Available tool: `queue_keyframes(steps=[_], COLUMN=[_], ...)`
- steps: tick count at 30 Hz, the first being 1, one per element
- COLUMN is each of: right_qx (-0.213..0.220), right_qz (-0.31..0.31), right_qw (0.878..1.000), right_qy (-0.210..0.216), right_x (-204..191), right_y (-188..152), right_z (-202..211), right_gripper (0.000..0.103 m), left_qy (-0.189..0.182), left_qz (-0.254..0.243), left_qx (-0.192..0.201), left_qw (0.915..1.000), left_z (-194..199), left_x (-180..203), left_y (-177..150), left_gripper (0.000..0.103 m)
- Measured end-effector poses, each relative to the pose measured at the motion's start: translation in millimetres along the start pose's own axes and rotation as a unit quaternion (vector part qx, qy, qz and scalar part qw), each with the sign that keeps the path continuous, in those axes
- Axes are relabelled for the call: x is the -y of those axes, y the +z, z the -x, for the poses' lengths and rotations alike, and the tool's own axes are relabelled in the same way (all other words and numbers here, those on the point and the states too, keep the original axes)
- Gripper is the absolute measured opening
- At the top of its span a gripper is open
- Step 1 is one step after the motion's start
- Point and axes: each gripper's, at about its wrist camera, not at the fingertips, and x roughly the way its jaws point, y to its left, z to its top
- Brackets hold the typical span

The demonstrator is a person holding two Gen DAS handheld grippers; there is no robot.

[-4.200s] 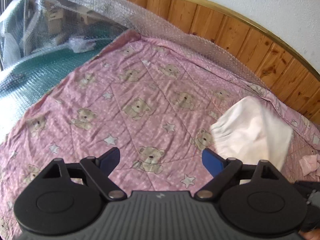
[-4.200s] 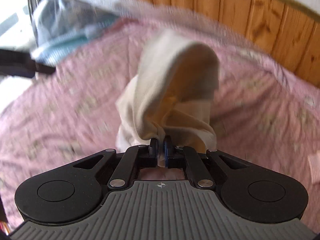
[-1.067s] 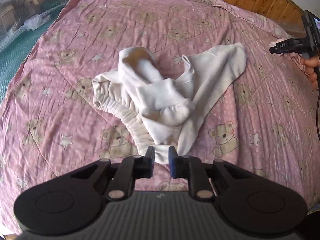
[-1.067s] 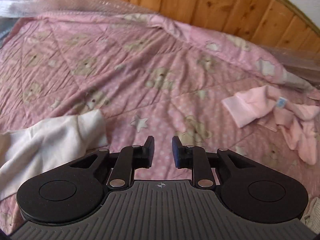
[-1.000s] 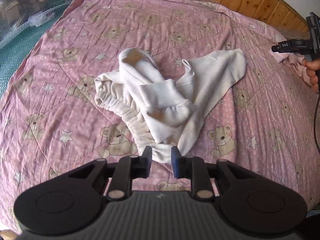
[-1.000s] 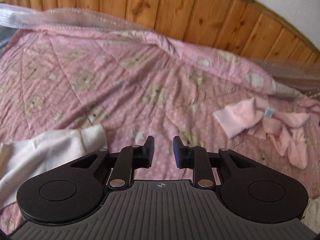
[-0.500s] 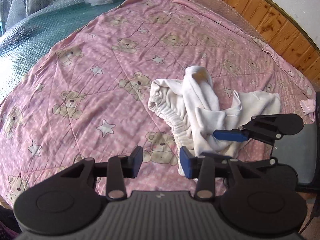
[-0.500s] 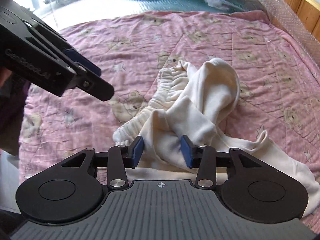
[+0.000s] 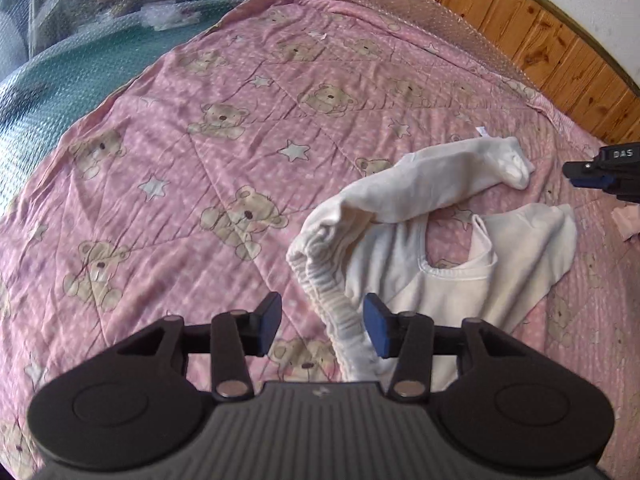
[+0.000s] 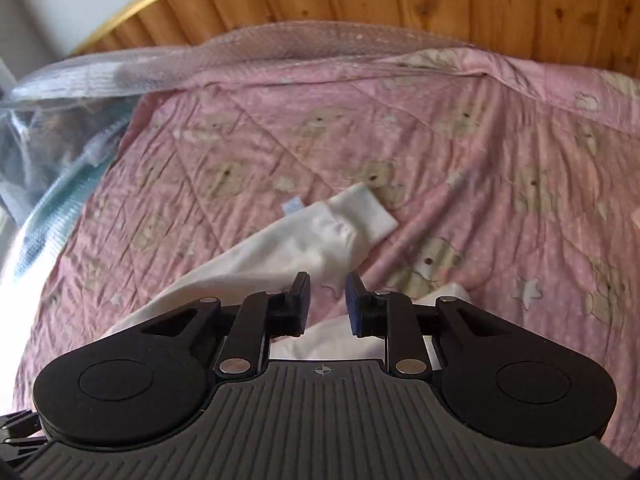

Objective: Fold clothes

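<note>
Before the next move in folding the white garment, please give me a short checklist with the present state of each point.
1. Left tongs open: ok.
2. Elastic waistband between the left tongs' fingers: ok.
3. Right tongs open, holding nothing: ok.
4. White garment spread flat: not ok, the upper leg lies curved and one part is bunched.
5. Leg cuff within reach of the right tongs: cannot tell.
6. Pink quilt free beside the garment: ok.

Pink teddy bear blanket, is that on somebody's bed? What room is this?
Probably a bedroom: the pink teddy-bear quilt is spread over a bed, a wooden headboard curves behind it, and a cream garment lies there unfolded.
</note>
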Motion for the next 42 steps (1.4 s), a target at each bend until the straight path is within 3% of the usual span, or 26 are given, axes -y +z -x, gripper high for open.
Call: queue_keyframes(steps=[2,5,7,9,11,12,13,15,16,17,19,23,27,28,29,30,31,32,35,42], right_qx=[-0.004,-0.008,0.009,0.032,0.042,0.034,0.026,0.01,0.003,-0.008,-0.022,-0.024,-0.013,-0.01,-0.007,-0.004,-0.014,-0.022,-0.015,-0.055], right_qz=[0.019,0.083,0.164,0.268,0.37,0.415,0.459,0.531,0.548,0.555,0.541,0.468,0.366,0.34,0.314,0.287,0.254,0.221,0.139,0.056], right_qw=[1.0,0.997,0.986,0.963,0.928,0.909,0.888,0.847,0.836,0.831,0.84,0.877,0.928,0.939,0.948,0.957,0.967,0.975,0.988,0.996], right_qy=[-0.004,-0.007,-0.012,-0.007,0.0,0.004,0.007,0.012,0.011,0.015,0.036,0.111,0.068,0.057,0.046,0.035,0.025,0.026,0.061,0.034], right_x=[5,1,-12,-29,-45,-49,-54,-60,-59,-57,-52,-48,-58,-60,-63,-65,-62,-51,-7,96], right_y=[-7,-16,-19,-21,-24,-25,-27,-29,-29,-26,-11,45,96,109,122,135,141,137,112,-3], right_z=[-3,-13,-18,-23,-33,-40,-48,-63,-70,-76,-73,-44,-81,-91,-100,-109,-118,-117,-89,-26], right_gripper=[0.035,0.035,0.036,0.043,0.052,0.052,0.052,0.052,0.047,0.022,0.001,0.001,0.002,0.022,0.057,0.063,0.059,0.054,0.059,0.06], left_qy=[0.021,0.041,0.047,0.051,0.05,0.047,0.042,0.031,0.026,0.021,0.007,-0.041,-0.018,-0.002,0.013,0.027,0.031,0.032,0.031,-0.014], left_qz=[-0.02,-0.051,-0.075,-0.094,-0.105,-0.108,-0.11,-0.112,-0.111,-0.111,-0.101,-0.036,0.069,0.101,0.129,0.156,0.164,0.164,0.164,0.153], left_qx=[0.002,0.008,0.013,0.017,0.019,0.018,0.014,0.011,0.012,0.014,0.023,0.043,0.02,0.003,-0.013,-0.029,-0.03,-0.024,-0.014,-0.044], left_qw=[0.9996,0.9978,0.996,0.9942,0.9931,0.9929,0.9929,0.9932,0.9934,0.9936,0.9946,0.9976,0.9972,0.9949,0.9914,0.987,0.9855,0.9856,0.9859,0.9871], left_z=[-13,-28,-34,-38,-40,-41,-42,-43,-42,-40,-30,4,-14,-25,-35,-44,-42,-36,-18,2], left_x=[4,9,14,19,22,23,23,24,24,24,21,-3,-44,-54,-63,-70,-72,-71,-66,-34], left_y=[5,12,16,19,21,21,22,21,22,22,25,41,64,68,69,68,64,59,39,-24], left_gripper=[0.046,0.046,0.046,0.046,0.046,0.045,0.041,0.024,0.017,0.013,0.011,0.011,0.013,0.016,0.021,0.022,0.025,0.028,0.034,0.038])
